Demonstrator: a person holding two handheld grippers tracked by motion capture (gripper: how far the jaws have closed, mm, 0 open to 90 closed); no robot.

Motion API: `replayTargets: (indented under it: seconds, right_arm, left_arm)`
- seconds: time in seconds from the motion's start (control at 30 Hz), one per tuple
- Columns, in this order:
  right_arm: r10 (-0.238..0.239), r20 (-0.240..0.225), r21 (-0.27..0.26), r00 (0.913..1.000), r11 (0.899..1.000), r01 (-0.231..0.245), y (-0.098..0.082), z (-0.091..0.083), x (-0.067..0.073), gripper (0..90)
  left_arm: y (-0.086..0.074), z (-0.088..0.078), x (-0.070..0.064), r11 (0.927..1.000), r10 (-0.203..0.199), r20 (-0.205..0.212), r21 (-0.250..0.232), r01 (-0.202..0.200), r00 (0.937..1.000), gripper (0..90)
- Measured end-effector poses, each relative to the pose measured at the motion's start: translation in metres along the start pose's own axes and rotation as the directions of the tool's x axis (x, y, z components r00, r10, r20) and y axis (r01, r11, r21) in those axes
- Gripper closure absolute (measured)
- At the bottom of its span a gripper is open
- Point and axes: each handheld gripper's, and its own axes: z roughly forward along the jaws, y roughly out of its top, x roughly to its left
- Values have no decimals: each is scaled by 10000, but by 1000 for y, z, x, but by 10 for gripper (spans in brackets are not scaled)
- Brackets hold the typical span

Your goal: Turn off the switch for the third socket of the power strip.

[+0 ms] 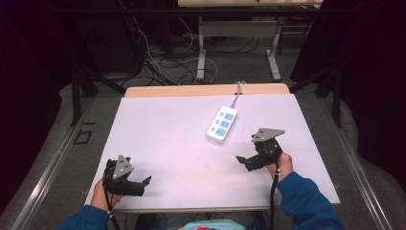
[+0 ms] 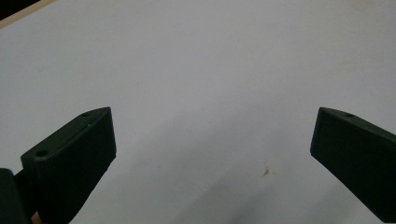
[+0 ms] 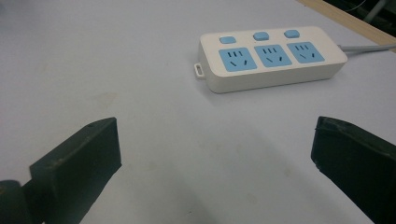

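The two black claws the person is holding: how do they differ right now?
The right claw sits close to the power strip and points toward it; the left claw sits far from it, over bare table. The right claw points leftward across the table, the left claw rightward. Both are black, open and hold nothing.

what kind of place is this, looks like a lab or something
Probably a lab or recording workspace, not a home. A white-covered table holds a power strip, a person holds a gripper in each hand (left, right), and loose cables lie on the floor under a metal-legged desk.
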Motion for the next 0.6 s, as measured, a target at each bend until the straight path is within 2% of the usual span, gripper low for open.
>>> replayTargets:
  seconds: [0.13,0.2,0.23,0.37,0.4,0.5,0.53,0.6]
  right_arm:
    - [28,-36,46,10000,10000,-27,2,2,-2,11]
    - [61,-44,67,10000,10000,-61,4,5,-4,12]
    - [108,-14,-28,9999,9999,-108,5,6,-4,12]
    - [166,-3,-95,9999,9998,-166,9,8,-8,13]
    - [157,5,-65,9999,9999,-157,11,7,-9,13]
    - [164,-38,-122,9999,9998,-164,14,8,-12,15]
    - [199,-10,-106,9998,9997,-199,15,8,-13,16]
    - [166,-3,-103,9999,9998,-166,18,11,-15,16]
  left_arm:
    - [0,1,1,10000,-13,12,29,13,10000,2]
    - [1,1,1,9999,140,-73,33,-140,9999,2]
    - [0,2,0,10000,26,25,20,-27,10000,2]
    - [0,0,1,9999,108,-56,78,-108,9999,2]
    - [0,1,0,10000,-3,12,51,3,10000,2]
    - [0,2,1,10000,97,-67,10,-97,9999,2]
    - [1,2,1,10000,7,50,71,-7,10000,2]
    - [1,3,1,10000,72,-84,4,-72,9999,2]
